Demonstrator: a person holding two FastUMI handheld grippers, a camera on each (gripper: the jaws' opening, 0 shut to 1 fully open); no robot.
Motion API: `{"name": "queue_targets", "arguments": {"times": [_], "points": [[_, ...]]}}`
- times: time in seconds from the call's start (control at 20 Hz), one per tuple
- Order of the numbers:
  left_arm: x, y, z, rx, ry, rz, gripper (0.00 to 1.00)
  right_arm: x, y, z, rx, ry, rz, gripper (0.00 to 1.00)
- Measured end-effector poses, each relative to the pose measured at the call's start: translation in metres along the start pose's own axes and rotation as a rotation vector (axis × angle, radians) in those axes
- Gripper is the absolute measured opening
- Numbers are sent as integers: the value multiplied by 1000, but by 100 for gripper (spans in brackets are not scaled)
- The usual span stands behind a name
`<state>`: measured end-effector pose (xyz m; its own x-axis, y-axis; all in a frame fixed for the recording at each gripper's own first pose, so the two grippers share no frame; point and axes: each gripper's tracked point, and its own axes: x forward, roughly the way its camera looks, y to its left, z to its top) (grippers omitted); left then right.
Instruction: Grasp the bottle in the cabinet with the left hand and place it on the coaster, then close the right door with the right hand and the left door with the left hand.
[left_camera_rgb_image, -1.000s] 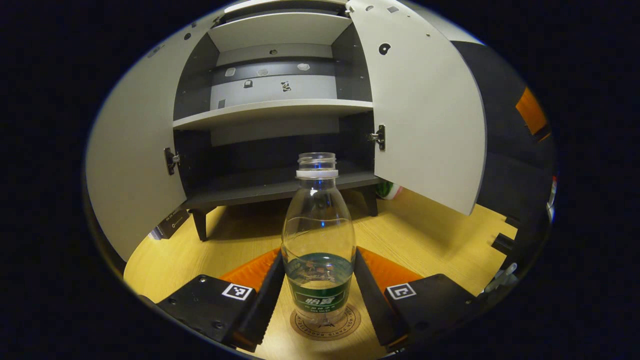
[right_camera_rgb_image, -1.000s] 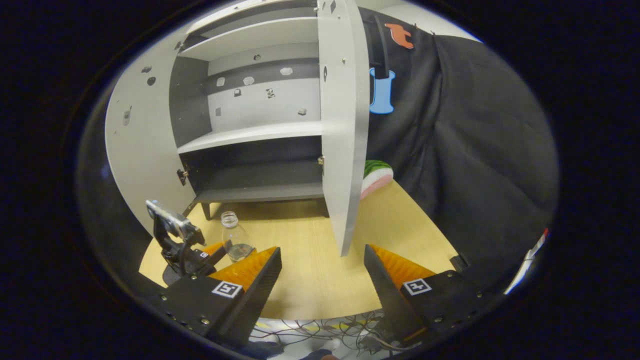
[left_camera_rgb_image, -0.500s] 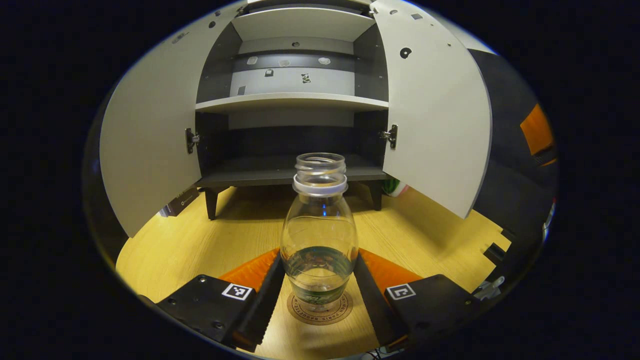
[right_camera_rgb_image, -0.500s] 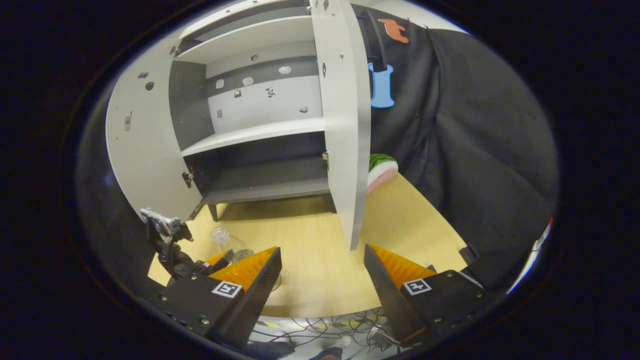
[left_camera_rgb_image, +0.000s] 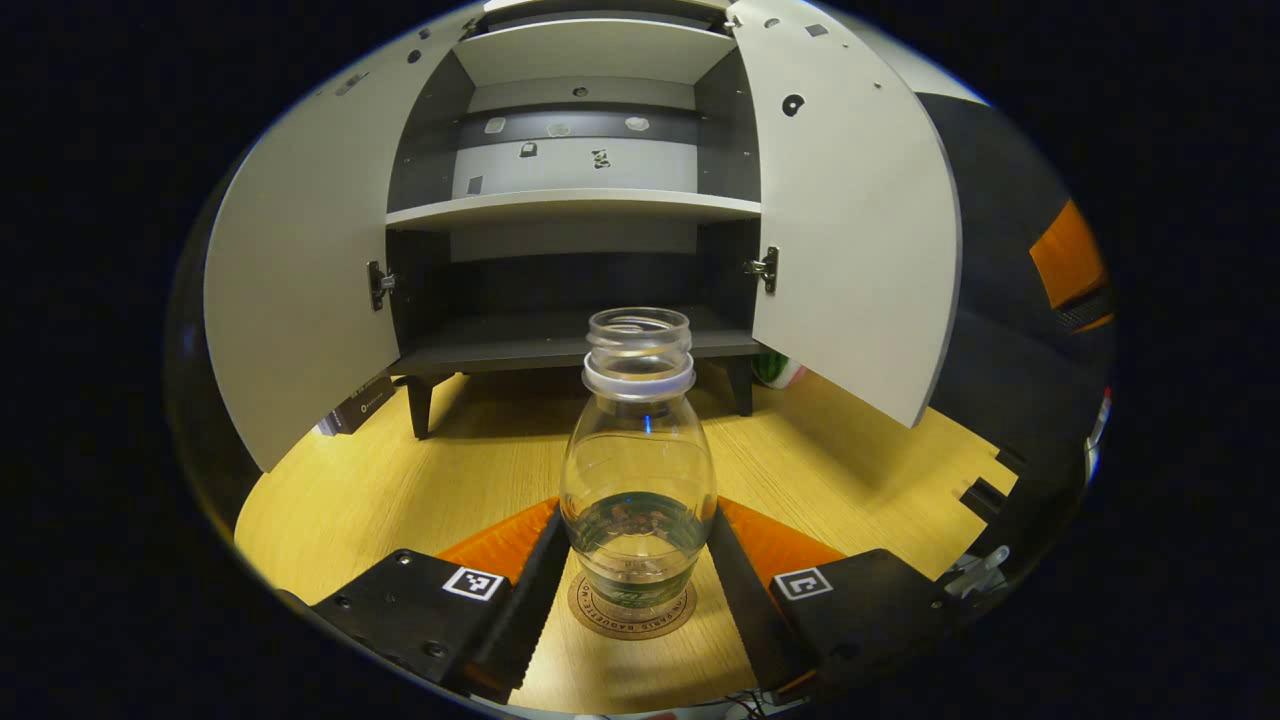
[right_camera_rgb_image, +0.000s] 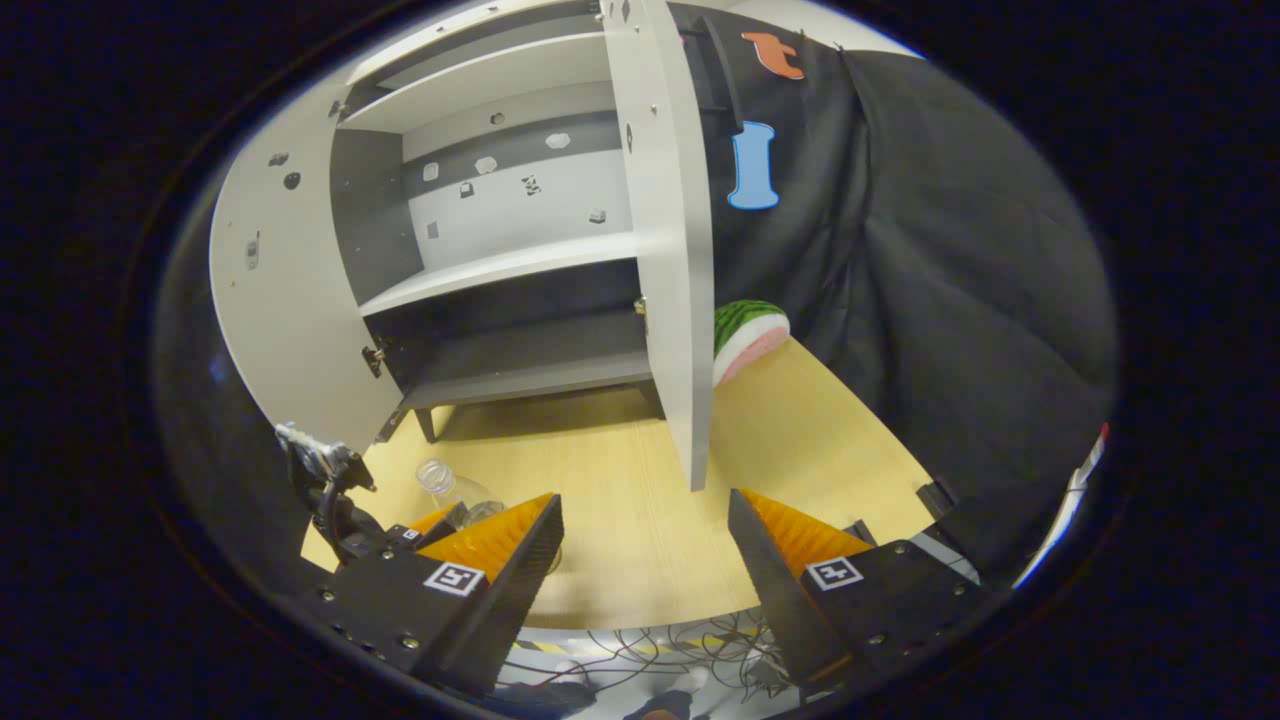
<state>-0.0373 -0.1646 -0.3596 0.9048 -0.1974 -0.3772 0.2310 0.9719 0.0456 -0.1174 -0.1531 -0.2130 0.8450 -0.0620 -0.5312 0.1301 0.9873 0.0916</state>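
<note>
Left gripper view: the left hand-held gripper (left_camera_rgb_image: 638, 585) clamps the bottle (left_camera_rgb_image: 638, 480) upright on the coaster (left_camera_rgb_image: 632, 618), ready to let go; the cabinet (left_camera_rgb_image: 570, 210) behind stands with both doors open.

Right gripper view: the right hand-held gripper (right_camera_rgb_image: 645, 560) hangs wide and empty, lined up near the right door (right_camera_rgb_image: 668, 250), probably to push it closed.

You are not getting any wording you can read here. The coaster (left_camera_rgb_image: 630, 612) is carrying ring lettering too small to make out, the bottle (left_camera_rgb_image: 638, 470) is showing a green label blurred by water, and each gripper body is wearing a square coded marker (left_camera_rgb_image: 473, 583).
</note>
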Motion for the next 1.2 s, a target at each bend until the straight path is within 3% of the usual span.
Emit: {"name": "queue_targets", "arguments": {"times": [0.15,0.55,0.95,1.2], "points": [[-2,7,5,10,-16,28,85,-4,-5,0,3,-4,-3,100],[-12,1,52,41,-90,11,87,-14,-10,29,18,-64,15,100],[-58,5,175,-8,-261,0,87,-38,-58,159,21,-312,-4,100],[-88,28,223,-5,-300,61,87,-38,-84,231,21,-428,0,100]]}}
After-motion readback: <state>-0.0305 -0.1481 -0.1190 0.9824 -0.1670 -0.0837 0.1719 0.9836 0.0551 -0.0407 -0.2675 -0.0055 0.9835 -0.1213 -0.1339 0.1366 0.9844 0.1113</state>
